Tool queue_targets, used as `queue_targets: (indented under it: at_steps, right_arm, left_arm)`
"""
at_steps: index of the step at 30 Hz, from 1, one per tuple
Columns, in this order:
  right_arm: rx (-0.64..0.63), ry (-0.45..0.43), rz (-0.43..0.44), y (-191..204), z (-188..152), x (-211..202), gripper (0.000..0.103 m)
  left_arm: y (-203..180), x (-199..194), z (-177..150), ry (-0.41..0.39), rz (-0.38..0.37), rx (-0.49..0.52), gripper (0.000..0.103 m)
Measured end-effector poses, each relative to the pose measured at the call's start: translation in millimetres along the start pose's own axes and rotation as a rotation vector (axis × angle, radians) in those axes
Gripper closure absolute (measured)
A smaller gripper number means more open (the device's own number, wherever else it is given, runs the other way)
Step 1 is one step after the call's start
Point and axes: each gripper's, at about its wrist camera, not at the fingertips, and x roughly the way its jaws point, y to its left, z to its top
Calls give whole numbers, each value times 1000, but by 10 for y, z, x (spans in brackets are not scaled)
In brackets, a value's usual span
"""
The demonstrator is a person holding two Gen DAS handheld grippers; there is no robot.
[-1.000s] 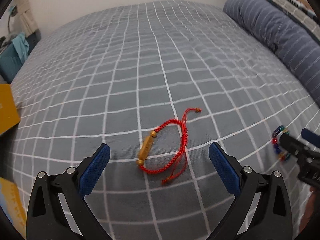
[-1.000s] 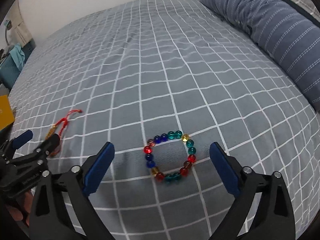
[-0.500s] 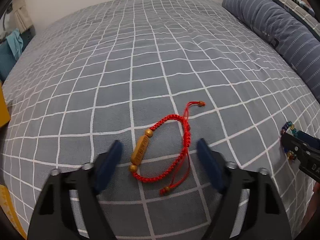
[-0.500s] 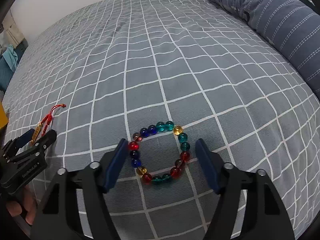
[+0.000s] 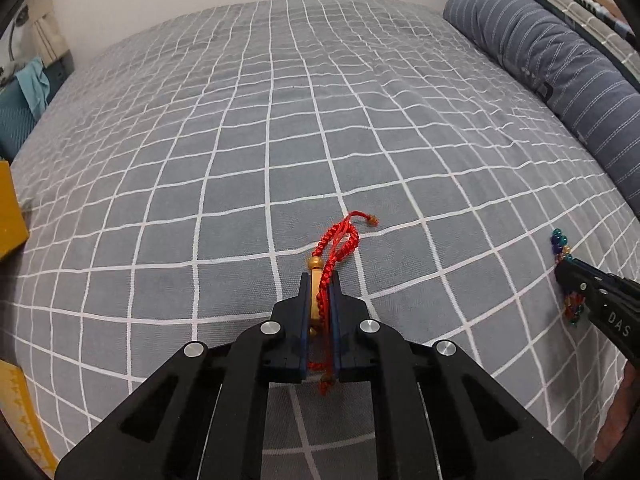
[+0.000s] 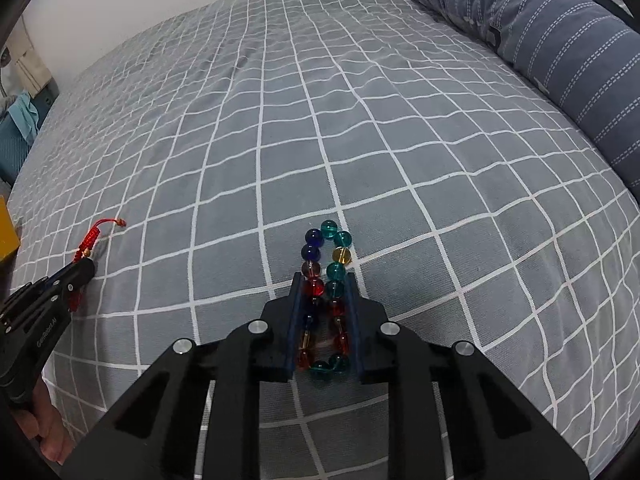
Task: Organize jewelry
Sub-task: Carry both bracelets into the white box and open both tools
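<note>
My left gripper is shut on a red cord bracelet with a gold tube bead; the cord loop sticks out past the fingertips onto the bed. It also shows in the right wrist view. My right gripper is shut on a bracelet of coloured glass beads, squeezed into a narrow loop between the pads. That bracelet also shows at the right edge of the left wrist view, with the right gripper on it.
Both bracelets lie on a bed with a grey, white-checked cover. A blue striped pillow runs along the right side. A yellow box sits at the left edge. Blue fabric items stand beyond the bed's left side.
Both grippers went from wide open to shut. The left closed on the red cord bracelet and the right on the beaded bracelet, flattening each loop.
</note>
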Motion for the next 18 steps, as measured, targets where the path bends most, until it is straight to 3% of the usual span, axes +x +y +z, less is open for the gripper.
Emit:
queue_targets:
  at_steps: [18]
  right_arm:
    - [-3,-93,34,87,25,-405,85]
  left_arm:
    - [18,-498,-35,-57,-23,-16,96]
